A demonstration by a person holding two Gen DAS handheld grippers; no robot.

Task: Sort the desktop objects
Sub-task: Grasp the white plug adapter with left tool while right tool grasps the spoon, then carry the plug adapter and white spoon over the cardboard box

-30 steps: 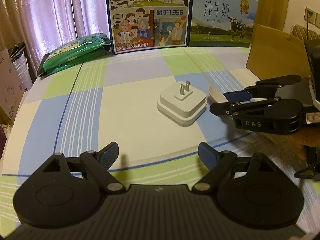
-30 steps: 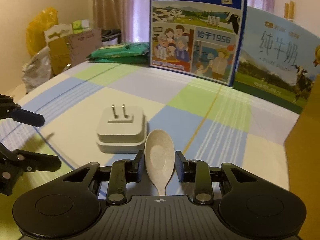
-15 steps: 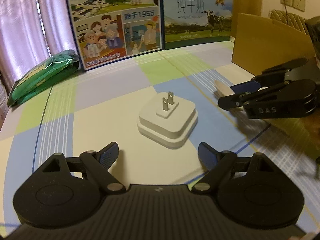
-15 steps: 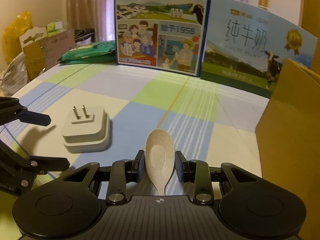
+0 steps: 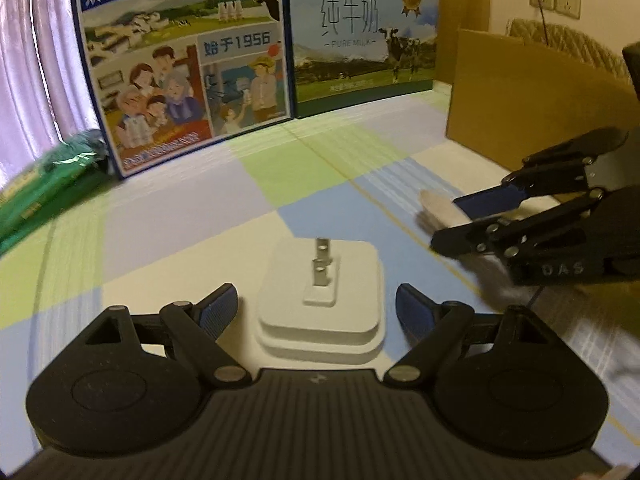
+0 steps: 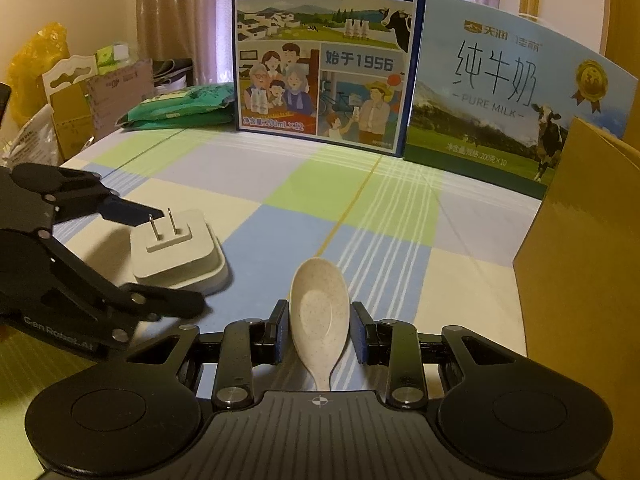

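A white plug adapter [image 5: 320,300] lies prongs-up on the checked tablecloth, right between the fingers of my open left gripper [image 5: 318,310], which do not touch it. From the right wrist view the adapter [image 6: 178,250] sits at the left with the left gripper [image 6: 160,260] straddling it. My right gripper [image 6: 319,330] is shut on a beige speckled spoon [image 6: 320,316], bowl pointing forward. The left wrist view shows that gripper [image 5: 456,220] at the right, with the spoon's tip [image 5: 434,208] sticking out.
Two milk cartons [image 5: 184,64] [image 5: 362,36] stand at the back of the table. A brown cardboard box [image 6: 580,248] rises at the right. A green packet [image 6: 180,106] lies at the back left. Bags and boxes [image 6: 60,92] are stacked beyond the table's left edge.
My left gripper has moved forward until the plug adapter sits between its open fingers. The right gripper has shifted right with the spoon, nearer the cardboard box.
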